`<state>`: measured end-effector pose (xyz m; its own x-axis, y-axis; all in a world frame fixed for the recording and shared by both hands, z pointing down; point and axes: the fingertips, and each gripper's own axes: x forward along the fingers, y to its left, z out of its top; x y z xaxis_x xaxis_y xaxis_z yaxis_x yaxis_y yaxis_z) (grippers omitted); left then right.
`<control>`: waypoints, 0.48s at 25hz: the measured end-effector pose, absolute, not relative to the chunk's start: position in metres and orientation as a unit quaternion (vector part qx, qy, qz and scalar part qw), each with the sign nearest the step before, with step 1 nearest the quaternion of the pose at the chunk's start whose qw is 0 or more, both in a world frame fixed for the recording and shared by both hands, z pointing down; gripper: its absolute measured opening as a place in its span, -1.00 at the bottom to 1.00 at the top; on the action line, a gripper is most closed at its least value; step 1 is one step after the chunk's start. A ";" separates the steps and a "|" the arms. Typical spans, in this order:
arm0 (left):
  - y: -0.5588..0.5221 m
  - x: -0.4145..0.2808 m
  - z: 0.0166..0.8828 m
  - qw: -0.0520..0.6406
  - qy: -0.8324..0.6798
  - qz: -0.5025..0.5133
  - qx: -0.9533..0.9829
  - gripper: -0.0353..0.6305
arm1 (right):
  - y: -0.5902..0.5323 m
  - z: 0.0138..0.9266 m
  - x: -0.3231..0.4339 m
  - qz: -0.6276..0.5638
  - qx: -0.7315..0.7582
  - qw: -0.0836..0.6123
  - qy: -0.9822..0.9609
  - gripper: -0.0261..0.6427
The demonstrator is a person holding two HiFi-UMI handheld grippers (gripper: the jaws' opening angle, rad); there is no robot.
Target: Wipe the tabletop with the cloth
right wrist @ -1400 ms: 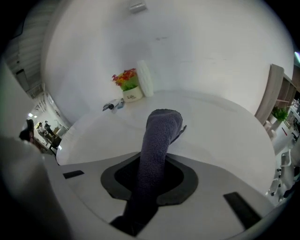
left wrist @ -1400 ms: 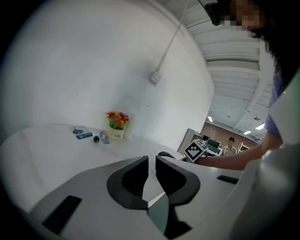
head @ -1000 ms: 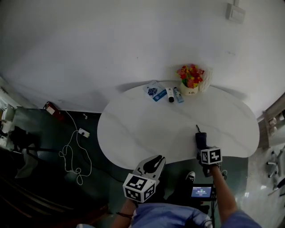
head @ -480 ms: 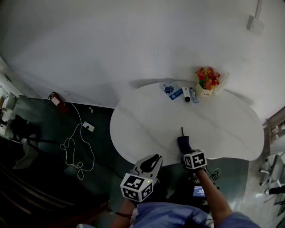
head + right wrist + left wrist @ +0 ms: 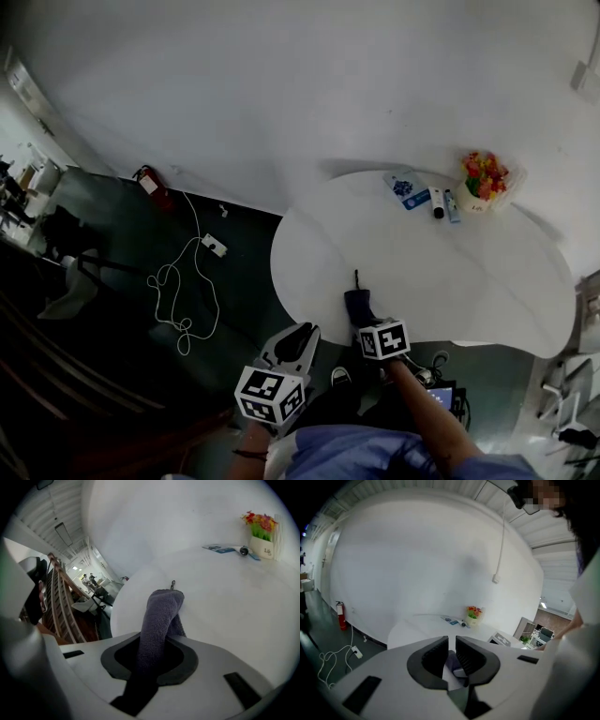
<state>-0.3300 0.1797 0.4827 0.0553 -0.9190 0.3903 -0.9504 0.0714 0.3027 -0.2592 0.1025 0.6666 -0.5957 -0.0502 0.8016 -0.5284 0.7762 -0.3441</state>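
Right gripper (image 5: 367, 323) clamps cloth (image 5: 161, 609) per own view; head view adds left gripper (image 5: 298, 333) off tabletop (image 5: 422, 267) w/ jaws nearly together.

The dark grey-purple knitted cloth (image 5: 161, 606) has a thick, fuzzy, matt nap, set against the smooth, near-matt white oval tabletop (image 5: 225, 597). The right gripper (image 5: 159, 641) and left gripper (image 5: 451, 644) have matt light-grey plastic shells with dull, dark rubbery jaw linings, ribbed on the left one.
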 end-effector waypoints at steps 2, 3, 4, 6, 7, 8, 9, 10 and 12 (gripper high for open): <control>0.196 -0.349 0.486 0.258 -0.709 0.025 0.656 -0.72 | 0.119 0.667 -0.279 0.281 0.147 0.421 -0.850 -0.67; 0.203 -0.357 0.486 0.259 -0.719 0.021 0.644 -0.72 | 0.126 0.668 -0.288 0.277 0.134 0.424 -0.852 -0.67; 0.209 -0.363 0.487 0.260 -0.729 0.016 0.634 -0.72 | 0.134 0.669 -0.295 0.275 0.121 0.427 -0.853 -0.67; 0.220 -0.371 0.488 0.261 -0.743 0.009 0.617 -0.72 | 0.149 0.670 -0.308 0.270 0.096 0.431 -0.856 -0.67; 0.224 -0.373 0.489 0.262 -0.748 0.006 0.610 -0.72 | 0.156 0.670 -0.314 0.267 0.085 0.433 -0.857 -0.67; 0.227 -0.374 0.489 0.263 -0.751 0.004 0.606 -0.72 | 0.162 0.670 -0.318 0.263 0.074 0.434 -0.858 -0.67; 0.229 -0.374 0.489 0.264 -0.753 0.001 0.602 -0.72 | 0.165 0.669 -0.321 0.258 0.064 0.436 -0.860 -0.67; 0.229 -0.371 0.489 0.266 -0.754 -0.002 0.600 -0.72 | 0.166 0.668 -0.323 0.253 0.057 0.437 -0.861 -0.67; 0.225 -0.363 0.489 0.269 -0.752 -0.006 0.602 -0.72 | 0.157 0.663 -0.318 0.246 0.056 0.435 -0.865 -0.67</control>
